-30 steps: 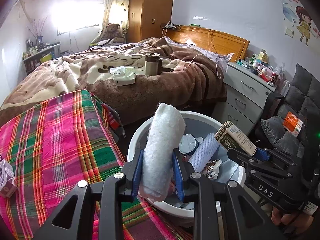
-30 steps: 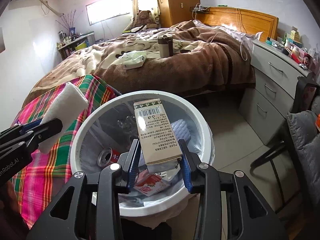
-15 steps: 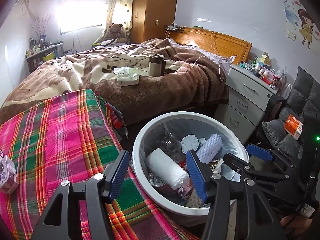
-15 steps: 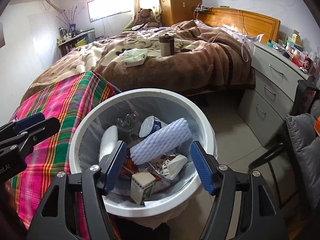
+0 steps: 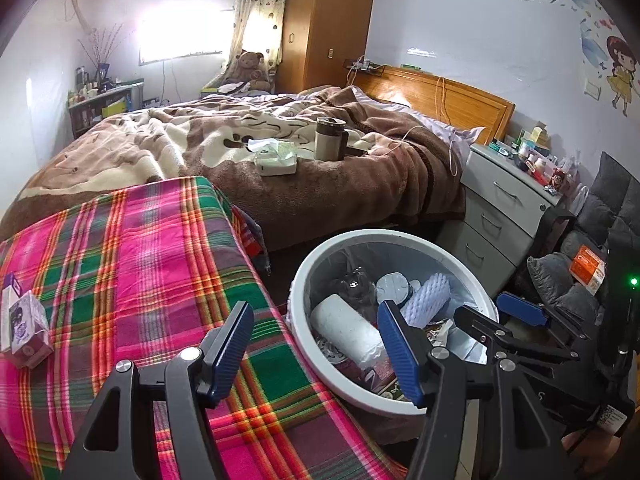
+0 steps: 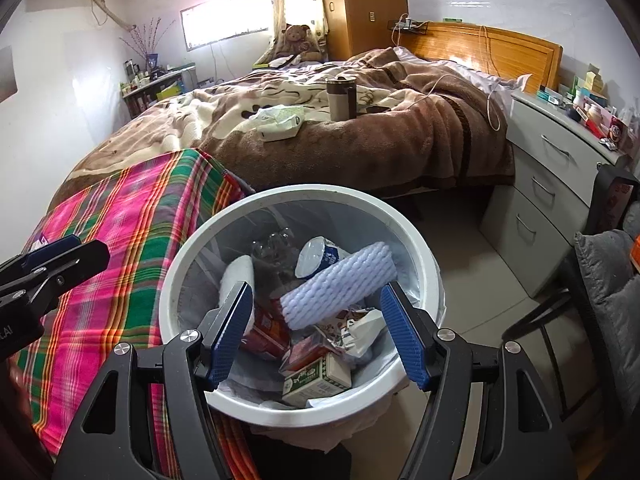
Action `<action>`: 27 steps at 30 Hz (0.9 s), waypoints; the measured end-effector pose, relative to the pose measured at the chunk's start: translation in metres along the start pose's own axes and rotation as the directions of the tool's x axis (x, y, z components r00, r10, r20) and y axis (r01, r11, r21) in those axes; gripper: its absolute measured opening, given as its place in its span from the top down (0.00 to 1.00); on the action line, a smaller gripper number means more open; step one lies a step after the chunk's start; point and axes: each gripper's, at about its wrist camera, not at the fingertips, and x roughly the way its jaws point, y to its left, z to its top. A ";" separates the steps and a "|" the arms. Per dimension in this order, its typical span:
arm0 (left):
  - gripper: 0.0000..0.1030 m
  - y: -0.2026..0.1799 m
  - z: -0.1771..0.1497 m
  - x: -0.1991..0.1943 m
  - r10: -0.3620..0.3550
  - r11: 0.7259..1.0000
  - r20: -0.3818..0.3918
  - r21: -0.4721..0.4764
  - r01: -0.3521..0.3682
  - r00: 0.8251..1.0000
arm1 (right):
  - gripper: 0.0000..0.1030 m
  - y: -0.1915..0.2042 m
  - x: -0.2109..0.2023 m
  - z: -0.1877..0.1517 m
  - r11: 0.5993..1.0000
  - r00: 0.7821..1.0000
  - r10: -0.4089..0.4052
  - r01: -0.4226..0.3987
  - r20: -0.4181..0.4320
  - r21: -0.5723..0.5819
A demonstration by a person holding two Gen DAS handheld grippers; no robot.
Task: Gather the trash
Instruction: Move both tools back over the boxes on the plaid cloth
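1. The left gripper (image 5: 318, 344) is spread wide, with nothing held.
2. The right gripper (image 6: 318, 332) is likewise spread wide and empty above the white bin (image 6: 430, 276).
3. The trash, including a white roll (image 5: 348, 330) and green carton (image 6: 320, 378), is seen inside the bin.

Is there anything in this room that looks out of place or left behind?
One small purple carton lies alone on the plaid cloth, outside the trash bin; it looks like uncollected trash.
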 end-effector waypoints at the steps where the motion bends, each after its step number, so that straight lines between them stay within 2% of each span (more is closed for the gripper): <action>1: 0.38 0.003 -0.001 -0.002 0.000 1.000 0.003 -0.002 0.000 1.000 | 0.34 0.002 0.000 0.000 1.000 1.000 0.004 -0.004 0.000 -0.002; 11: 0.37 0.028 -0.008 -0.036 0.056 0.997 0.044 -0.047 -0.054 0.997 | 0.34 0.028 -0.005 0.000 0.998 0.998 0.060 -0.060 0.023 -0.023; 21: 0.34 0.082 -0.021 -0.069 0.153 0.981 0.069 -0.133 -0.143 0.986 | 0.34 0.071 -0.010 0.000 0.986 0.986 0.155 -0.150 0.062 -0.077; 27: 0.34 0.112 -0.029 -0.083 0.199 0.968 0.075 -0.171 -0.184 0.977 | 0.34 0.100 -0.009 0.000 0.975 0.978 0.199 -0.191 0.056 -0.115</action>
